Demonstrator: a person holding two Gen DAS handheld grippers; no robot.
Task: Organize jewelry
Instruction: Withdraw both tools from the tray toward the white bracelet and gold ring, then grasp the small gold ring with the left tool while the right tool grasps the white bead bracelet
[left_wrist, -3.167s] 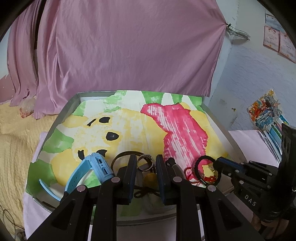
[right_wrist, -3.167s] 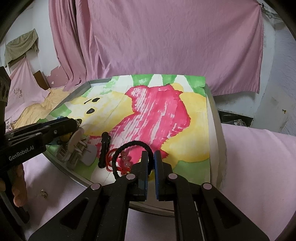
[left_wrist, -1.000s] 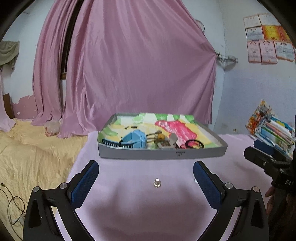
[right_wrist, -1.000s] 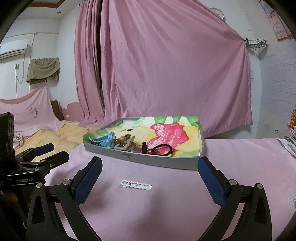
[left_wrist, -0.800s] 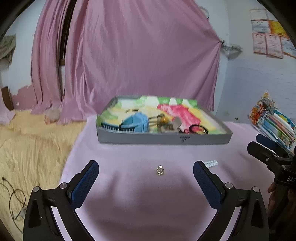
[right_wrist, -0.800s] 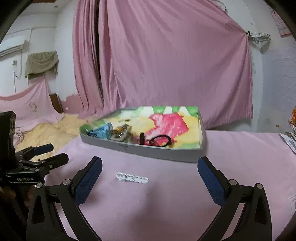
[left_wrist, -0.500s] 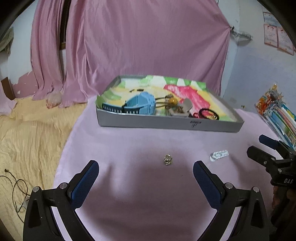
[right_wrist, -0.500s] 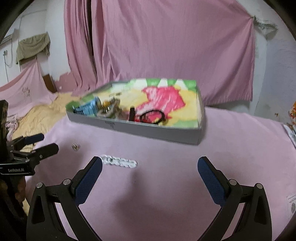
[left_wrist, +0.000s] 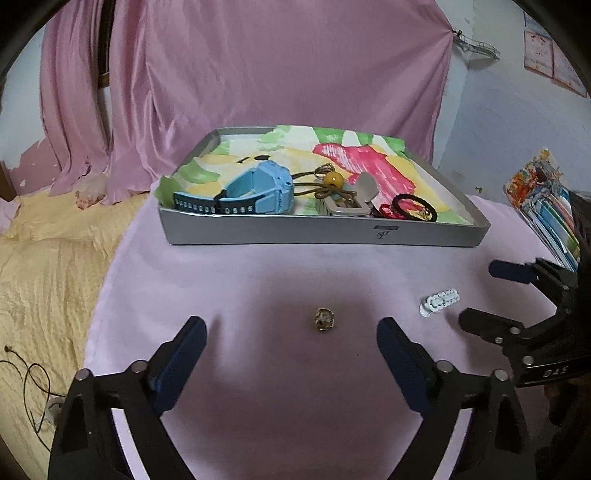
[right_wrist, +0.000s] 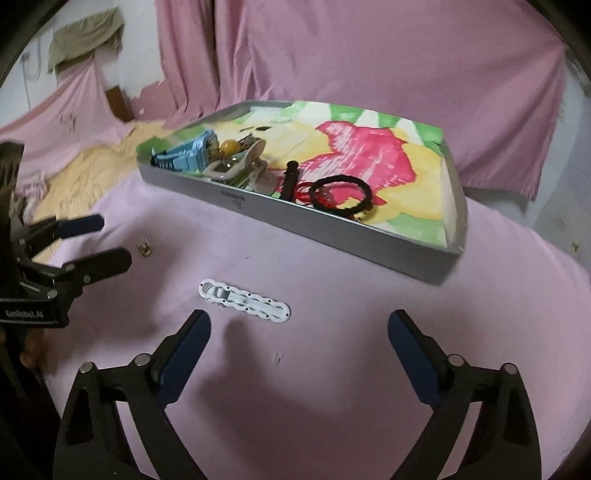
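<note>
A grey tray (left_wrist: 325, 232) (right_wrist: 332, 225) lined with a bright painted sheet holds a blue watch (left_wrist: 255, 194) (right_wrist: 188, 155), a yellow-bead tie (left_wrist: 331, 180), a grey clip (left_wrist: 351, 206) and a black hair band (left_wrist: 413, 207) (right_wrist: 341, 194). On the pink cloth before the tray lie a small ring (left_wrist: 324, 319) (right_wrist: 144, 248) and a white hair clip (left_wrist: 440, 301) (right_wrist: 244, 301). My left gripper (left_wrist: 291, 354) is wide open, the ring just ahead between its fingers. My right gripper (right_wrist: 299, 347) is wide open just short of the white clip.
Pink curtains hang behind the table. A yellow blanket (left_wrist: 40, 266) lies off the table's left edge. Colourful books (left_wrist: 546, 206) are stacked at the right. The right gripper (left_wrist: 517, 299) shows in the left wrist view, the left gripper (right_wrist: 74, 240) in the right wrist view.
Both grippers have let go of the items in the tray, opened wide and pulled back. Over the last second they tilted down and closed in on the ring and the white clip.
</note>
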